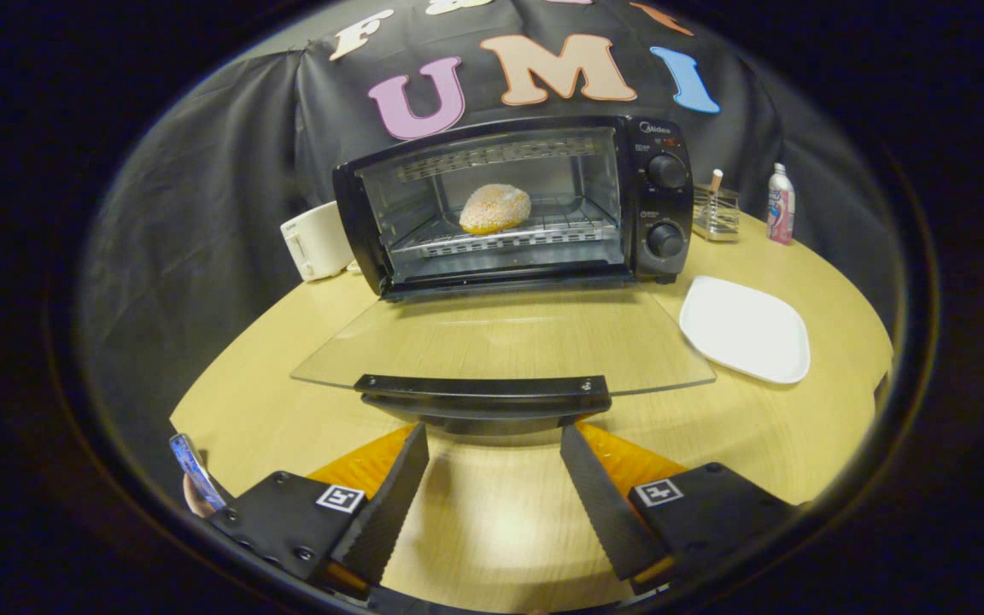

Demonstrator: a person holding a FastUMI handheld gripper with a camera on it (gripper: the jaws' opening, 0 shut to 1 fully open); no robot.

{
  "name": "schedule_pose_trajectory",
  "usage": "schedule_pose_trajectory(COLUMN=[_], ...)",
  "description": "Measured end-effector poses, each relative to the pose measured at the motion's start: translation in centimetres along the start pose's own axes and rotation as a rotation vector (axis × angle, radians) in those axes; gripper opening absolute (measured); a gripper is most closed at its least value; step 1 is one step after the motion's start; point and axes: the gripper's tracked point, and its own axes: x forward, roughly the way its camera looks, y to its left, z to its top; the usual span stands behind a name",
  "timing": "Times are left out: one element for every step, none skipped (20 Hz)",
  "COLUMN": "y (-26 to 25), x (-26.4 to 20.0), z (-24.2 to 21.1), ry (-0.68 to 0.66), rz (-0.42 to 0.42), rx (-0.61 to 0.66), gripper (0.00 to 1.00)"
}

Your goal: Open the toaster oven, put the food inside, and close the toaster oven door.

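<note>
The toaster oven (513, 205) stands at the back of the wooden table (492, 512), against the black cloth wall, with its glass door (505, 342) swung all the way down so the pane lies flat and level over the table, pointing toward the tool (494, 440). The door's dark handle bar (483, 395) runs along the near edge of the glass, just ahead of the fingertips (411, 440) and apart from them. The tool is spread wide and grips nothing; bare table shows between its two fingers. Inside the oven, a round, crusty golden bun (495, 208) sits on the wire rack (500, 235), roughly in the middle of the chamber. Two knobs (666, 205) sit one above the other on the oven's right panel. A white square plate (744, 329) lies on the table right of the open door. A white appliance (315, 241) stands left of the oven, and behind the plate are a small clear holder (716, 213) and a white bottle (780, 205).
</note>
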Motion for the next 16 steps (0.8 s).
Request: schedule_pose_trajectory(y=[0.1,0.3,0.4,0.6,0.6,0.6,0.8,1.0,1.1,1.2,1.3,1.4,1.5,1.9,2.0,2.0], x=[0.0,0.0,-0.1,-0.1,-0.1,-0.1,-0.3,-0.3,-0.3,-0.5,-0.6,-0.8,-0.9,-1.0,-1.2,-1.3], z=[0.0,0.1,0.2,0.2,0.3,0.5,0.8,1.1,1.4,1.7,2.1,2.5,3.1,3.4,4.0,4.6], ry=[0.001,-0.002,-0.003,-0.005,-0.006,-0.01,-0.015,-0.022,-0.027,-0.031,-0.037,-0.045,-0.054,-0.065,-0.077,-0.09], rz=[0.002,0.008,0.012,0.015,0.019,0.024,0.031,0.038,0.045,0.048,0.052,0.053,0.054,0.055,0.056,0.058], rx=[0.011,0.018,0.024,0.029,0.036,0.044,0.053,0.061,0.065,0.069,0.068,0.063,0.06,0.058,0.059,0.061], gripper=[0.99,0.99,1.0,1.0,0.99,0.99,0.99,0.99,0.99,0.99,0.99,0.99,0.99,0.99,0.99,0.99])
